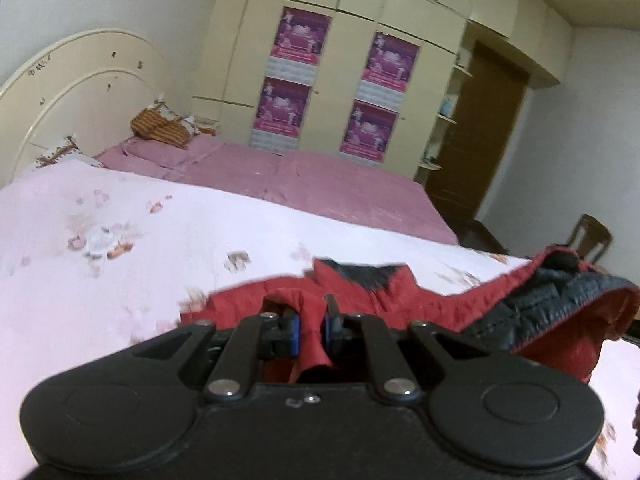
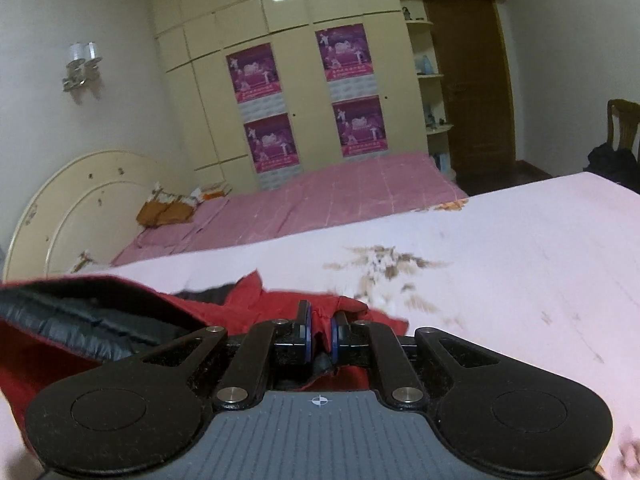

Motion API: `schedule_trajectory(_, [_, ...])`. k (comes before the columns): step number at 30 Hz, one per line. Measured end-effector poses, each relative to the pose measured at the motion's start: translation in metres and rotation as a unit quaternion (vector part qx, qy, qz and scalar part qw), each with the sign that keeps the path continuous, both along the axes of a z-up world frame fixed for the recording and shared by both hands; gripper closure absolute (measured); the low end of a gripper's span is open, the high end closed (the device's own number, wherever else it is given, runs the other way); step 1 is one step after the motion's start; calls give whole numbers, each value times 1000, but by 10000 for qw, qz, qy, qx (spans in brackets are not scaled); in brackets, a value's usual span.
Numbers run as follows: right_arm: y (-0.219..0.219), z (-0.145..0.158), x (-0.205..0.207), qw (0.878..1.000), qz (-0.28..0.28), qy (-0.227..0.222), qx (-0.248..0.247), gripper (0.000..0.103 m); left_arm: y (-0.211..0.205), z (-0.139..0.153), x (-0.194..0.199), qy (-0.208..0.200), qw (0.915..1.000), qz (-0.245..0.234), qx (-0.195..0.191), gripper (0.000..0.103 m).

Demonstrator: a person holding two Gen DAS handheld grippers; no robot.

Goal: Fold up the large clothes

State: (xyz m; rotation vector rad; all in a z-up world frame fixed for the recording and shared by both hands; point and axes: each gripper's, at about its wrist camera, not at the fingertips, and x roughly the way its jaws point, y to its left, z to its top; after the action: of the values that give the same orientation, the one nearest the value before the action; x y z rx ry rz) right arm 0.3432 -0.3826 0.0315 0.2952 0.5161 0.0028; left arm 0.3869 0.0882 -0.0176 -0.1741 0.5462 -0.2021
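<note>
- In the left wrist view the left gripper (image 1: 311, 330) fills the bottom of the frame, its jaws pinched together on a fold of the red jacket (image 1: 420, 300).
- In the right wrist view the right gripper (image 2: 320, 334) sits at bottom centre, likewise clamped on a red edge of the jacket (image 2: 280, 300).
- The jacket is puffy and quilted, red outside with a dark grey stitched lining; it lies across the lower middle of both frames on the sheet, and one side is lifted so the lining shows at lower right in the left view and lower left in the right view.
- The sheet (image 1: 160, 220) is pale pink with faded flower prints, smooth and flat; it shows across the right half of the right view too (image 2: 540, 232).
- Behind it lies a deeper pink checked bedspread (image 1: 340, 184), with a striped orange pillow (image 1: 160, 126) at its head.
- A cream rounded headboard (image 1: 80, 80) stands at the left, its paint chipped.
- At the back a glossy cream wardrobe (image 1: 352, 40) carries four purple posters (image 1: 304, 34).
- A brown door (image 1: 480, 120) is at the right, open shelves beside it, small items on them too blurred to tell.
- A wooden chair (image 2: 624, 124) stands at the far right of the right view; a wall lamp (image 2: 82, 66) hangs at upper left.
</note>
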Motion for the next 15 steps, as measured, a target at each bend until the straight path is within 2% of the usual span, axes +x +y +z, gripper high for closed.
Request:
schedule_trajectory(8, [-15,-27,96,9997,-63,206,-78,95,-18,-16,80,123,9982,413,407,93])
schedule_trajectory(15, [-15,-74,159,9973,30,697,-216,95,-22,-53,131,517,9926,870,677,93])
